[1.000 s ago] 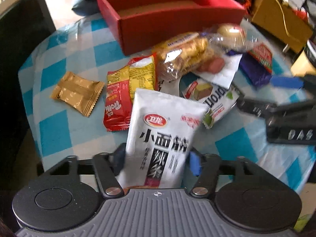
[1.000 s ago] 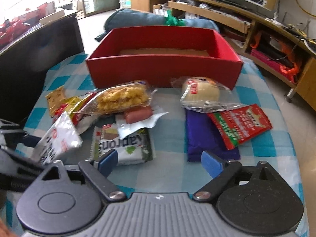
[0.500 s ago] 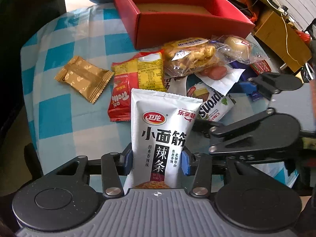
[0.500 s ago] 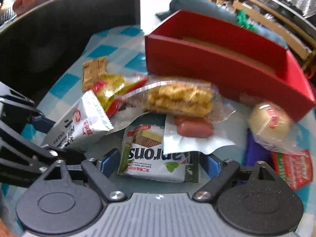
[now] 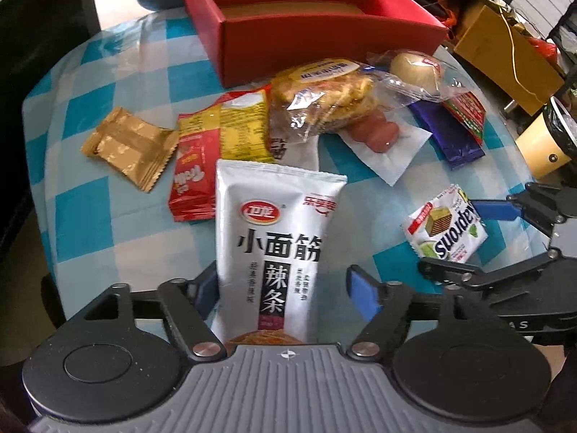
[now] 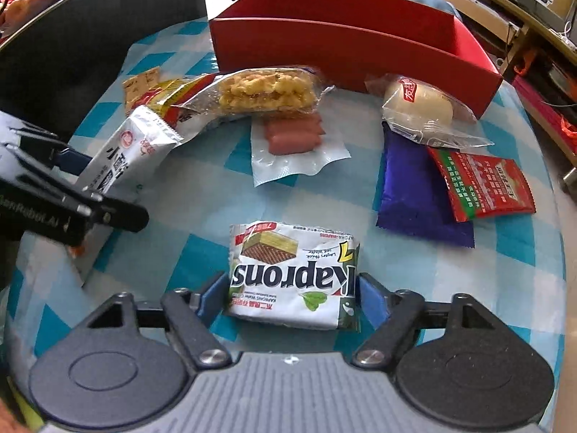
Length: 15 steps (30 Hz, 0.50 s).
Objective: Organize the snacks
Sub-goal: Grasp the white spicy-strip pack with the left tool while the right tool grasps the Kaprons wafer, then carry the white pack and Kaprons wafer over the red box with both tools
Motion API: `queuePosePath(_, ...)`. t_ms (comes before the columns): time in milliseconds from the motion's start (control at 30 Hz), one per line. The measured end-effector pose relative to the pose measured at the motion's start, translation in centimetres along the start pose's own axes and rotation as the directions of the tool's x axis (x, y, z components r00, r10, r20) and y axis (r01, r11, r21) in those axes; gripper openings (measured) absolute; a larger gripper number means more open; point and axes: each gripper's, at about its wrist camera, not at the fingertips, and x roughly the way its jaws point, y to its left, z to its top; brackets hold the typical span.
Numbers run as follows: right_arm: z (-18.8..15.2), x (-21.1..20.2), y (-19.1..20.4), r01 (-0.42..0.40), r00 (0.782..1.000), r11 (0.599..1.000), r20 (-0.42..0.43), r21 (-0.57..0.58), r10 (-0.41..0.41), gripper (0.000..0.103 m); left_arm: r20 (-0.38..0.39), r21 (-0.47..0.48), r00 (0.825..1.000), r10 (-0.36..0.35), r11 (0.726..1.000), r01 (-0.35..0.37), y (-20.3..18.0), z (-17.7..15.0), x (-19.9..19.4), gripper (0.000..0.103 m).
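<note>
The left gripper [image 5: 285, 288] has just been opening: its 2 blue pads stand apart around the lower end of a white foil snack pouch with black Chinese lettering [image 5: 277, 245], the left pad close against the pouch, the right pad clear of it with a gap.

The right gripper [image 6: 294, 296] has just been closing on a white Kaprons wafer packet with green leaf print [image 6: 294, 274]. Its 2 blue pads sit at the packet's left and right edges; whether they press it I cannot tell.

Both packets lie on a blue and white checked tablecloth [image 6: 202, 195].

Farther off lie a clear-wrapped pink sausage [image 6: 294, 133], a clear bag of golden pastry [image 6: 267, 90], a clear-wrapped pale round bun [image 6: 418, 104], a purple foil bar [image 6: 411, 187] with a red sachet [image 6: 483, 187] overlapping it at right, and at left a red and yellow packet [image 5: 216, 151] and a gold foil biscuit packet [image 5: 130, 146].

An open red cardboard box [image 5: 324, 32] stands at the far edge, just behind the pastry and bun.
</note>
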Motion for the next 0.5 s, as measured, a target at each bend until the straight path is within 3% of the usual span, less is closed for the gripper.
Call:
queuePosePath(67,0.0,0.5,0.4,0.006,1.0,1.0,0.012,0.003,-0.006,0.096,-0.003,0.015,1.0,-0.012,1.0,0.012,-0.4,0.0,0.4,0.094)
queuePosePath(167,-0.1,0.8,0.3,0.018,1.0,0.999,0.016,0.026,-0.018,0.103,0.007,0.038,1.0,0.022,0.999,-0.022,-1.2,-0.2,0.7,0.096)
queuePosePath(333,0.4,0.8,-0.1,0.023,1.0,0.999,-0.007,0.046,-0.022,0.103,0.006,0.018,0.997,0.08,0.997,-0.08,-1.0,-0.2,0.7,0.092)
queuePosePath(400,0.4,0.6,-0.1,0.028,1.0,0.999,-0.013,0.038,-0.028,0.101,0.012,0.027,0.994,0.112,0.993,-0.112,-1.1,-0.3,0.5,0.082)
queuePosePath(433,0.4,0.3,-0.1,0.024,1.0,0.999,-0.006,0.033,-0.024,0.092,0.01,0.03,0.992,0.128,0.991,-0.128,-1.2,-0.4,0.4,0.079)
queuePosePath(500,0.4,-0.2,-0.2,0.016,1.0,0.999,0.009,0.037,-0.017,0.083,0.006,0.035,0.988,0.156,0.987,-0.156,-1.3,-0.2,0.2,0.068)
